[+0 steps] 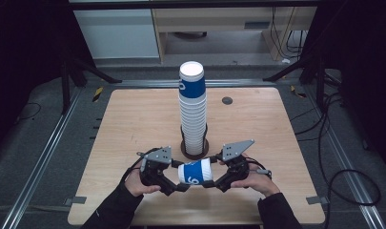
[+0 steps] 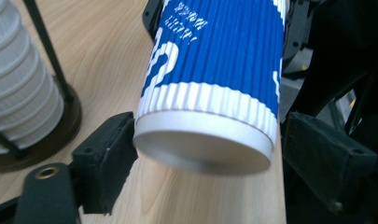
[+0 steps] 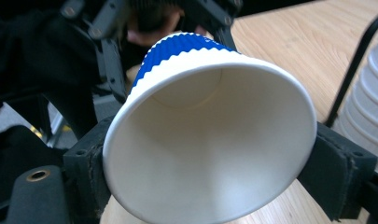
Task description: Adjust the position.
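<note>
A blue and white ribbed paper cup (image 1: 195,171) lies level in the air between my two grippers, just above the table's front part. My left gripper (image 1: 177,180) is shut on its narrow bottom end (image 2: 214,70), one pad (image 2: 107,154) pressed against the side. My right gripper (image 1: 213,179) is shut on the wide open rim (image 3: 210,140), a black pad on each side of it. The cup's white inside faces the right gripper view and holds nothing. Just behind the grippers a tall stack of the same cups (image 1: 193,109) stands in a dark wire holder (image 1: 195,149).
The wooden table (image 1: 133,119) has bare room left and right of the stack. A small dark round disc (image 1: 227,100) sits at the back right. The stack (image 2: 18,93) (image 3: 368,121) stands close to both grippers. Metal rails and cables run along the floor around the table.
</note>
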{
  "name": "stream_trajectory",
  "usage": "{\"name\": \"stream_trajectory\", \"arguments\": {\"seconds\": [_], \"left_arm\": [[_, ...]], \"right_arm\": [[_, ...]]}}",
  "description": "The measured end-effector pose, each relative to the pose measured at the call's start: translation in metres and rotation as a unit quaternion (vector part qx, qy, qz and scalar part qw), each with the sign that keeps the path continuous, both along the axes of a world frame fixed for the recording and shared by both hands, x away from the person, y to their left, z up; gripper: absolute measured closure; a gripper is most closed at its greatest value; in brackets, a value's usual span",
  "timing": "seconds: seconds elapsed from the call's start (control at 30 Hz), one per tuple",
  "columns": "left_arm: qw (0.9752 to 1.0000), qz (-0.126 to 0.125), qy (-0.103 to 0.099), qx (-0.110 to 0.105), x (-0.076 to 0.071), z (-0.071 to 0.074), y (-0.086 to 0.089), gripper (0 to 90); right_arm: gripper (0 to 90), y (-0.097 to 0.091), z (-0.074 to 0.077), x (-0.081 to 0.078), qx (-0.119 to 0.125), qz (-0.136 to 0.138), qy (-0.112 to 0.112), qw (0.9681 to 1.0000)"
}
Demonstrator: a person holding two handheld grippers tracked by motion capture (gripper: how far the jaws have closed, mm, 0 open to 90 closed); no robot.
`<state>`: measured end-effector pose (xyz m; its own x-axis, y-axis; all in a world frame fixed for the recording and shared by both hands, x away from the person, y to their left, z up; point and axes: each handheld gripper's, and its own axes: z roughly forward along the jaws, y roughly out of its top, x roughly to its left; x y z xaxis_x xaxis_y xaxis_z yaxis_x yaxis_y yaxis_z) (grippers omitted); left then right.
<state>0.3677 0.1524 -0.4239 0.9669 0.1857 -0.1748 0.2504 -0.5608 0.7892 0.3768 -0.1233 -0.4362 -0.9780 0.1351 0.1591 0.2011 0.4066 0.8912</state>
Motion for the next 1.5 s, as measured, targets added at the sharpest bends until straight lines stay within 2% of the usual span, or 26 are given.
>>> {"name": "stream_trajectory", "arguments": {"seconds": [0.07,0.13,0.3,0.4,0.5,0.7,0.93,1.17,1.37,1.5], "left_arm": [[0.9997,0.004,-0.006,0.024,0.001,-0.002,0.000,14.2],[0.9992,0.004,-0.004,0.040,0.002,-0.004,-0.001,13.8],[0.9954,-0.005,-0.014,0.094,0.001,-0.014,-0.011,13.5],[0.9923,-0.013,-0.021,0.122,-0.002,-0.020,-0.018,14.1],[0.9902,-0.019,-0.025,0.136,-0.004,-0.024,-0.023,16.3],[0.9895,-0.027,-0.029,0.139,-0.007,-0.025,-0.025,26.5],[0.9896,-0.024,-0.038,0.136,-0.007,-0.024,-0.025,27.2],[0.9914,-0.006,-0.034,0.127,-0.001,-0.021,-0.015,27.3],[0.9949,0.030,-0.031,0.091,0.006,-0.013,-0.001,27.2],[0.9969,0.049,-0.034,0.051,0.006,-0.006,0.006,27.2]], "right_arm": [[15.8,0.000,-0.001,0.000,-0.023,-0.006,-0.004,0.9997],[15.8,0.001,-0.002,0.000,-0.045,-0.007,-0.007,0.9989],[15.6,0.011,-0.009,-0.001,-0.091,-0.007,-0.013,0.9957],[15.5,0.018,-0.012,-0.002,-0.105,0.000,-0.012,0.9944],[15.5,0.023,-0.014,-0.003,-0.112,0.008,-0.013,0.9936],[15.3,0.027,-0.015,-0.004,-0.112,0.022,-0.006,0.9935],[13.7,0.027,-0.015,-0.004,-0.106,0.022,-0.012,0.9941],[6.5,0.020,-0.009,-0.001,-0.079,-0.011,-0.029,0.9964],[6.4,0.006,0.001,0.003,-0.036,-0.056,-0.035,0.9972],[6.2,-0.001,0.005,0.006,-0.015,-0.077,-0.033,0.9964]]}}
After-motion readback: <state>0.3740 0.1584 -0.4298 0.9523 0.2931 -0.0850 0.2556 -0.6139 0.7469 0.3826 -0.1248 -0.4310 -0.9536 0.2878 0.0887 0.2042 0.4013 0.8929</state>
